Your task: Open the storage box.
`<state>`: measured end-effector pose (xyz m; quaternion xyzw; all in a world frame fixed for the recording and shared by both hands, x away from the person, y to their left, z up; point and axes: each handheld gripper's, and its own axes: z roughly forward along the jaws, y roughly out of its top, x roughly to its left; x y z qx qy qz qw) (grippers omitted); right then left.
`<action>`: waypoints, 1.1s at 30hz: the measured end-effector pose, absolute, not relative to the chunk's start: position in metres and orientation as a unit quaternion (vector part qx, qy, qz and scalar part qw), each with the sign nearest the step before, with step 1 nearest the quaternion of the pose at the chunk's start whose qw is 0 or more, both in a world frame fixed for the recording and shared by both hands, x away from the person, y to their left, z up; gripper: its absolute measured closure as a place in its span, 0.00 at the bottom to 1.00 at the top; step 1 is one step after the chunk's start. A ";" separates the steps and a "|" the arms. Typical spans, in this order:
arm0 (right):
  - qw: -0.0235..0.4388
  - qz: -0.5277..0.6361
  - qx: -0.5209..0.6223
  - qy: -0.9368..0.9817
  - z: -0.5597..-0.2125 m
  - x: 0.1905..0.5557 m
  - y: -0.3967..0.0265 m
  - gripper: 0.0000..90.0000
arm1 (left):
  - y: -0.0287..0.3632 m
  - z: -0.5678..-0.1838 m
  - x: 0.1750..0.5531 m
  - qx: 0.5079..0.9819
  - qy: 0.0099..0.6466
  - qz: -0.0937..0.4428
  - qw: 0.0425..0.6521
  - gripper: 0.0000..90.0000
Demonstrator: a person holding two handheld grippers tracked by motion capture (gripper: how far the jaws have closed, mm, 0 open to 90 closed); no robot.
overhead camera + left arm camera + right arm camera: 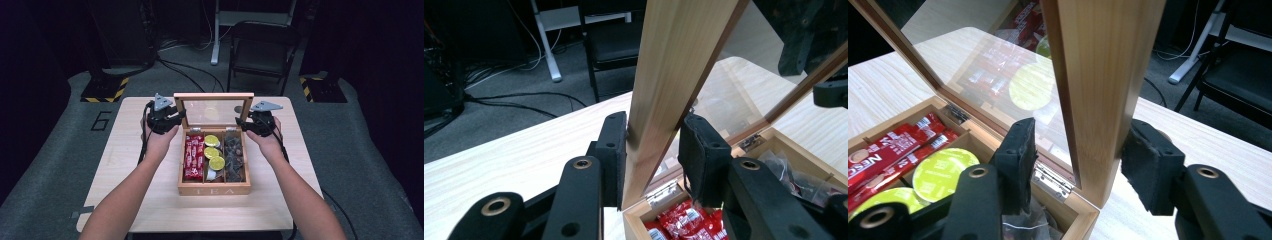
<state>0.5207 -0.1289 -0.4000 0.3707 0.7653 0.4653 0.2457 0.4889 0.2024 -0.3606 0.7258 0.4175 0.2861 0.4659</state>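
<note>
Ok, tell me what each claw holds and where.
Left claw straddles the left side rail of the open lid: one pad touches, the other stands off, so no grip. Right claw straddles the right rail; whether it clamps cannot be told.

Pale matt wooden tea box (pixel 214 189), glossy glass-paned lid (pixel 214 111), shiny metal hinges (pixel 1050 180).
</note>
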 end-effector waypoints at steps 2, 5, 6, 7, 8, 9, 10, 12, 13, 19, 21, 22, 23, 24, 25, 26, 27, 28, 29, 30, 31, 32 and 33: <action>0.245 0.464 0.370 0.766 -0.401 0.522 -0.129 0.54 | 0.202 -0.361 0.490 0.725 0.418 0.286 0.466 0.71; 0.244 0.462 0.368 0.769 -0.405 0.527 -0.130 0.55 | 0.202 -0.360 0.492 0.722 0.421 0.288 0.467 0.71; 0.244 0.462 0.368 0.769 -0.405 0.527 -0.130 0.55 | 0.202 -0.360 0.492 0.722 0.421 0.288 0.467 0.71; 0.241 0.460 0.371 0.770 -0.407 0.528 -0.130 0.55 | 0.202 -0.360 0.493 0.723 0.421 0.289 0.466 0.72; 0.241 0.460 0.371 0.770 -0.407 0.528 -0.130 0.55 | 0.202 -0.360 0.494 0.723 0.422 0.289 0.465 0.72; 0.239 0.458 0.374 0.770 -0.408 0.529 -0.130 0.55 | 0.201 -0.361 0.495 0.720 0.423 0.289 0.468 0.72; 0.236 0.458 0.375 0.771 -0.409 0.530 -0.130 0.55 | 0.201 -0.360 0.496 0.721 0.423 0.288 0.467 0.72; 0.232 0.460 0.378 0.769 -0.411 0.531 -0.130 0.55 | 0.201 -0.360 0.497 0.720 0.424 0.288 0.467 0.72; 0.236 0.460 0.374 0.770 -0.411 0.532 -0.130 0.55 | 0.202 -0.360 0.498 0.719 0.425 0.287 0.469 0.72; 0.239 0.457 0.370 0.773 -0.414 0.536 -0.128 0.55 | 0.202 -0.360 0.501 0.717 0.427 0.282 0.473 0.72; 0.236 0.457 0.374 0.772 -0.415 0.538 -0.127 0.56 | 0.203 -0.360 0.503 0.717 0.428 0.281 0.474 0.72; 0.234 0.458 0.375 0.771 -0.416 0.538 -0.127 0.56 | 0.203 -0.360 0.504 0.717 0.429 0.279 0.473 0.72; 0.229 0.459 0.382 0.769 -0.416 0.538 -0.127 0.56 | 0.203 -0.360 0.505 0.716 0.431 0.279 0.473 0.72; 0.229 0.462 0.381 0.768 -0.417 0.540 -0.127 0.56 | 0.203 -0.360 0.505 0.714 0.431 0.278 0.475 0.71; 0.226 0.463 0.384 0.766 -0.417 0.540 -0.127 0.57 | 0.203 -0.360 0.506 0.716 0.431 0.274 0.476 0.71; 0.226 0.463 0.384 0.766 -0.417 0.540 -0.127 0.57 | 0.203 -0.360 0.506 0.716 0.431 0.274 0.476 0.71; 0.227 0.464 0.383 0.766 -0.417 0.542 -0.127 0.57 | 0.204 -0.360 0.506 0.715 0.432 0.274 0.477 0.71; 0.221 0.465 0.387 0.765 -0.418 0.543 -0.127 0.57 | 0.204 -0.361 0.506 0.715 0.432 0.274 0.477 0.71; 0.221 0.464 0.386 0.766 -0.417 0.544 -0.127 0.57 | 0.204 -0.361 0.507 0.715 0.432 0.274 0.476 0.71; 0.221 0.464 0.386 0.766 -0.417 0.544 -0.127 0.57 | 0.204 -0.361 0.507 0.715 0.432 0.274 0.476 0.71; 0.221 0.463 0.386 0.767 -0.417 0.544 -0.127 0.57 | 0.204 -0.362 0.507 0.718 0.431 0.273 0.474 0.70; 0.221 0.464 0.385 0.766 -0.417 0.544 -0.126 0.57 | 0.204 -0.362 0.507 0.719 0.432 0.273 0.471 0.70; 0.222 0.464 0.384 0.767 -0.417 0.545 -0.127 0.58 | 0.203 -0.363 0.508 0.720 0.433 0.270 0.470 0.69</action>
